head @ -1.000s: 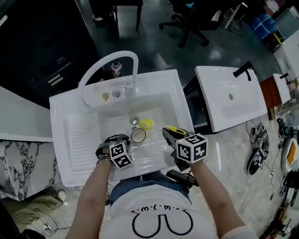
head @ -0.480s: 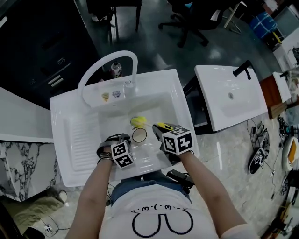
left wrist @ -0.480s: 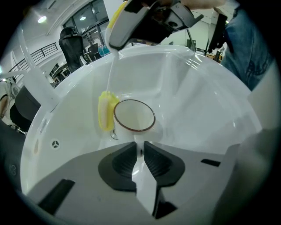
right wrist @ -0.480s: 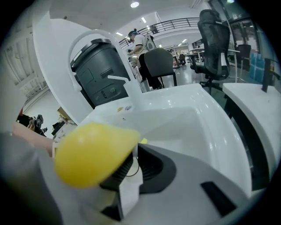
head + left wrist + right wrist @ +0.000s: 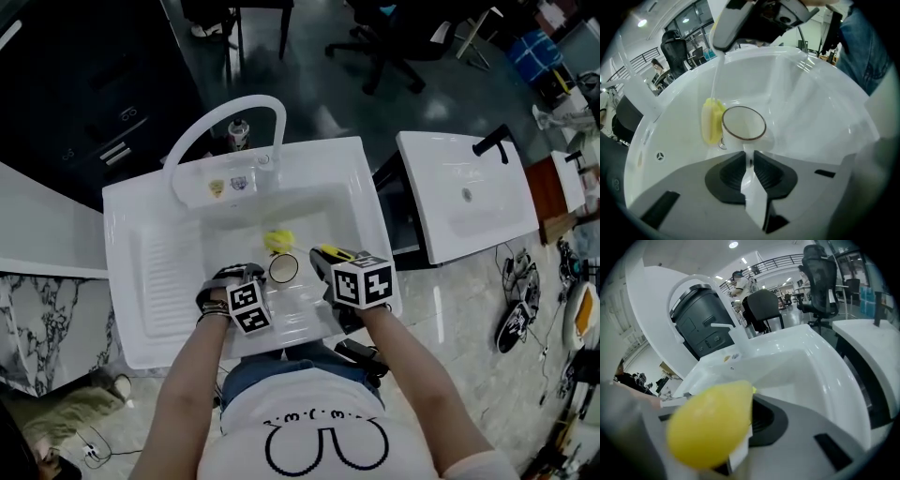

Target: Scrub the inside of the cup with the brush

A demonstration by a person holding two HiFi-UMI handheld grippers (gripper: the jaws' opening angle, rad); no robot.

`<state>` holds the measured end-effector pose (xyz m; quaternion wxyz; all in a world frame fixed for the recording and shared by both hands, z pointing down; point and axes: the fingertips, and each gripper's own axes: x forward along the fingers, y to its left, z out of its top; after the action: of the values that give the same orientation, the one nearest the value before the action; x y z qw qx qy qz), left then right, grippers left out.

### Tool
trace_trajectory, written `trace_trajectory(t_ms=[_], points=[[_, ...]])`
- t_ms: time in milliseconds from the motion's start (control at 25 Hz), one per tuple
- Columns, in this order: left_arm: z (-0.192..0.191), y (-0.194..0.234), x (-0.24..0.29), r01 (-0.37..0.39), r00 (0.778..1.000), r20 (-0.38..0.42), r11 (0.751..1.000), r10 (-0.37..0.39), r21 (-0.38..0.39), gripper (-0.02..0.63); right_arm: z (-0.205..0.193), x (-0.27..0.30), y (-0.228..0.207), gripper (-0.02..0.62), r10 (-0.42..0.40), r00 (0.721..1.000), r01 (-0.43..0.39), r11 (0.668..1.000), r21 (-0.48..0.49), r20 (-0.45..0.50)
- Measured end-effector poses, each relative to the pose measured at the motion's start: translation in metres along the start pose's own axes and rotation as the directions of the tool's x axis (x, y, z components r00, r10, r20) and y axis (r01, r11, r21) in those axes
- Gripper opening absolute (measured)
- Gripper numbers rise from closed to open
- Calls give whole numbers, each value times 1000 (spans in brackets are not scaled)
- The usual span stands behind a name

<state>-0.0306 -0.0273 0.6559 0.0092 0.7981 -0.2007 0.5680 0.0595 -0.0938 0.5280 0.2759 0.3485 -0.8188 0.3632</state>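
Note:
A white cup (image 5: 282,269) with a dark rim stands in the white sink basin (image 5: 323,211), its mouth up. My left gripper (image 5: 260,277) is shut on the cup's handle (image 5: 749,164) at its near left side. In the left gripper view the cup (image 5: 744,123) is just beyond my left gripper (image 5: 749,161). My right gripper (image 5: 321,260) is shut on the brush's yellow handle (image 5: 710,427), which fills the space between its jaws (image 5: 737,430). The brush's yellow sponge head (image 5: 277,241) sits outside the cup, against its far left side (image 5: 712,121). A thin stem (image 5: 717,70) joins head and handle.
A tall arched faucet (image 5: 225,127) stands at the back of the sink, and a ribbed drainboard (image 5: 164,272) lies to the left. A second white basin (image 5: 464,202) is on the right. An office chair (image 5: 394,37) stands on the dark floor beyond.
My right gripper has moved left and closer to the cup, carrying the brush. The sponge head shifted left along the cup's far side. The left gripper and cup stayed put.

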Motion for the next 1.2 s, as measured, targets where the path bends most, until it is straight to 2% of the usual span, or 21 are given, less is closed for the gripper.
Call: trace_trajectory(t_ms=[200, 480, 880, 1040, 1200], points=[[2, -1, 0, -1, 1000, 3, 1000, 0, 5, 64, -2, -37, 8, 40, 7, 999, -8, 999, 36, 38], [7, 2, -1, 1, 1000, -7, 999, 0, 41, 64, -4, -39, 24, 40, -38, 999, 36, 988, -149, -10], [23, 5, -2, -29, 999, -24, 984, 33, 173, 64, -11, 26, 9, 40, -90, 991, 67, 975, -212, -101], [26, 4, -2, -33, 999, -24, 982, 38, 187, 64, -7, 10, 19, 40, -76, 992, 46, 962, -269, -101], [28, 5, -3, -37, 999, -22, 979, 42, 198, 64, -13, -28, 33, 40, -62, 995, 26, 923, -384, -81]])
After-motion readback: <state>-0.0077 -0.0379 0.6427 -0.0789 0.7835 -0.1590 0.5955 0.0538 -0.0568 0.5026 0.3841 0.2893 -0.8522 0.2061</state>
